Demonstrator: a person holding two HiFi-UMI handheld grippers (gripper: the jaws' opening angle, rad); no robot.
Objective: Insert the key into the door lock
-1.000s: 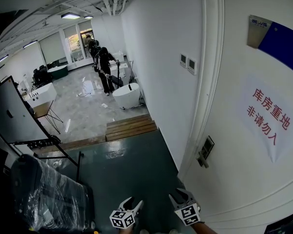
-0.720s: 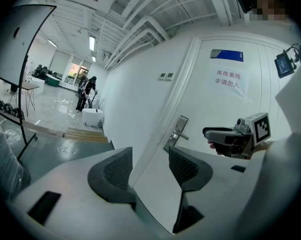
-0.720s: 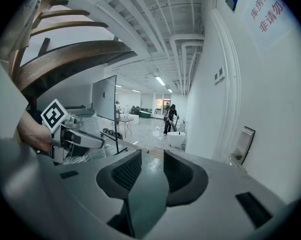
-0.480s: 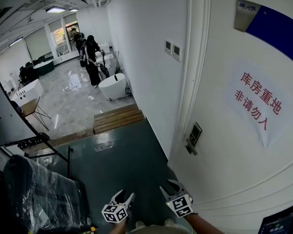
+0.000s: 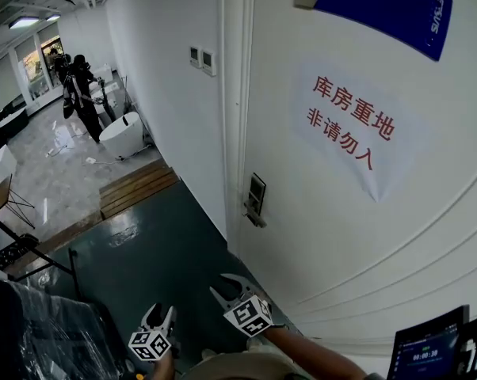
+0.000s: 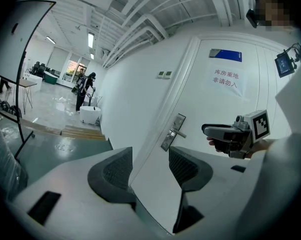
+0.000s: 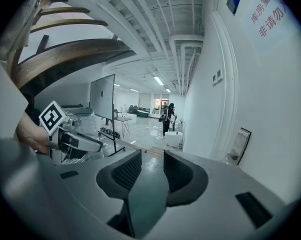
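The white door fills the right of the head view, with its silver lock plate and lever handle by the left edge. My left gripper and right gripper are low in that view, short of the lock, both open and empty. In the left gripper view the lock plate lies ahead of the open left gripper, and the right gripper shows at the right. In the right gripper view the right gripper points along the corridor, with the lock plate to its right. No key shows in any view.
A paper sign with red characters and a blue plate hang on the door. Wall switches sit left of the frame. A wooden step, a white tub and a person are down the corridor. A plastic-wrapped bulk stands at lower left.
The head view has swung toward the door, so the lock now sits near the middle. Both grippers appear further left in the frame and stay open.
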